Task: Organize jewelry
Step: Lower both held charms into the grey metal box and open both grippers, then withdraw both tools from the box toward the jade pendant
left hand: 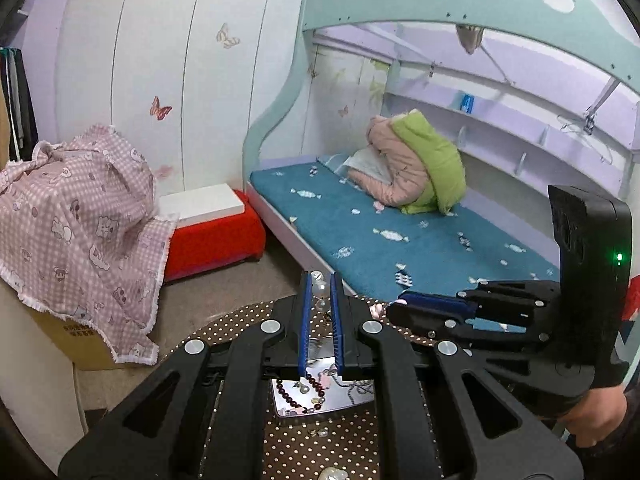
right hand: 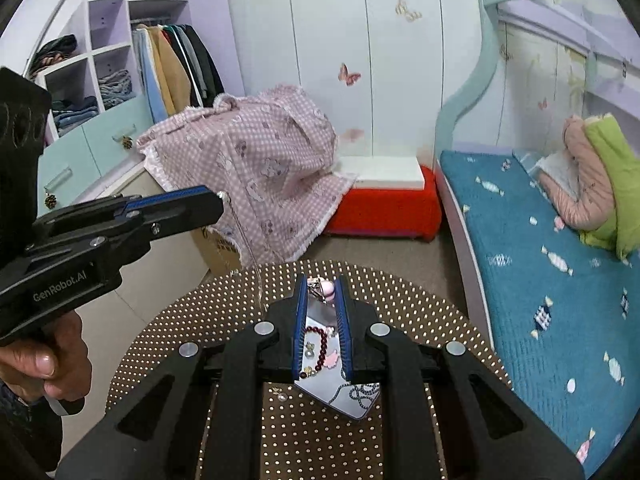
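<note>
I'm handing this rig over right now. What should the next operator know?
Left gripper: fingers shut on a thin pearl chain, which dangles above the dotted table.
Right gripper: seems shut on a pink bead piece, over the mirrored tray.
Done: red bead bracelet and other pieces lie in the tray.
Left: probably place both held pieces, then collect the small loose piece beside the tray.
</note>
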`<action>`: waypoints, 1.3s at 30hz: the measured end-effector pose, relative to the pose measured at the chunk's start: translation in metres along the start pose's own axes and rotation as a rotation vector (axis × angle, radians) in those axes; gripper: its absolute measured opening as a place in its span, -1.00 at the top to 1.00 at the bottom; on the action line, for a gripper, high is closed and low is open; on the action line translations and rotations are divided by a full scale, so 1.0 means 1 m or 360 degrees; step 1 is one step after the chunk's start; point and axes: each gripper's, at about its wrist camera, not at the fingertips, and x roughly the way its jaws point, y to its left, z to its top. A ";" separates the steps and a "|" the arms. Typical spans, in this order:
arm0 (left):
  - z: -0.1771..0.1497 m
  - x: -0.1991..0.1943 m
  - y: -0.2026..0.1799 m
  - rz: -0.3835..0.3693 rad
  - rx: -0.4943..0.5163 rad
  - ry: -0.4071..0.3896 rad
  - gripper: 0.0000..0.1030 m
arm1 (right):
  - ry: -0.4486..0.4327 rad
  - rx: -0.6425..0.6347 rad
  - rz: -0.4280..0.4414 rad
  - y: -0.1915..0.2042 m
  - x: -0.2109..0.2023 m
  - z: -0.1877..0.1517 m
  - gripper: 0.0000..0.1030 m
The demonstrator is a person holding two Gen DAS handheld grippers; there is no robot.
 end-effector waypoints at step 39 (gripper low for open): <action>-0.046 -0.053 0.012 0.0632 -0.0051 -0.0101 -0.90 | -0.0161 0.0291 -0.0228 -0.007 -0.046 -0.010 -0.86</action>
